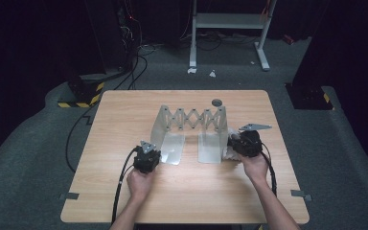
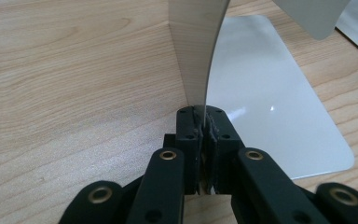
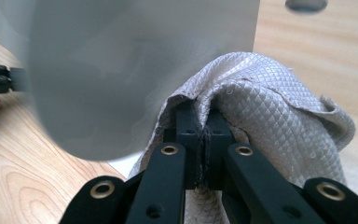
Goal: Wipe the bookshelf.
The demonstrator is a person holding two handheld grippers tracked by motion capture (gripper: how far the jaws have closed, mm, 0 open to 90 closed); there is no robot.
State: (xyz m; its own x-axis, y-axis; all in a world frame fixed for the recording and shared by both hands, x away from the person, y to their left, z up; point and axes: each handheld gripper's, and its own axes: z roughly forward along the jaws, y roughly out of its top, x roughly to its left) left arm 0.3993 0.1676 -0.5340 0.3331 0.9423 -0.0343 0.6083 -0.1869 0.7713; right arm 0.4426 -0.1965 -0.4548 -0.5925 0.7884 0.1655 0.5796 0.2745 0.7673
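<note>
While a person is leaning in from the near edge of a wooden table [image 1: 124,191], both forearms are reaching forward to an expandable metal bookend rack [image 1: 191,129] standing near the middle of the tabletop. Its two upright end plates are joined by a scissor lattice [image 1: 194,118], and each plate has a flat foot lying on the wood.

The left hand [image 1: 139,184] is gripping the left gripper [image 2: 204,122] from behind, wrist roughly straight, with the tool pointing forward toward the rack's left end plate [image 2: 196,51]. In the left gripper view the jaws are pinching the thin edge of that upright plate, closed down tight on the sheet metal, with the plate's foot [image 2: 270,102] lying flat just to one side.

The right hand [image 1: 255,165] is angling inward (its forearm slanting in from the table's right corner) and is holding the right gripper [image 3: 203,122] against the outer face of the right end plate [image 3: 144,60]. In the right gripper view its jaws are closed almost fully on a fold of grey waffle-textured cloth [image 3: 270,107], which is bunching up around the fingertips and pressing against the grey plate.

A small round grey disc [image 1: 216,102] is lying on the table beyond the rack, near the far edge. Black cables are trailing back from both grippers.
</note>
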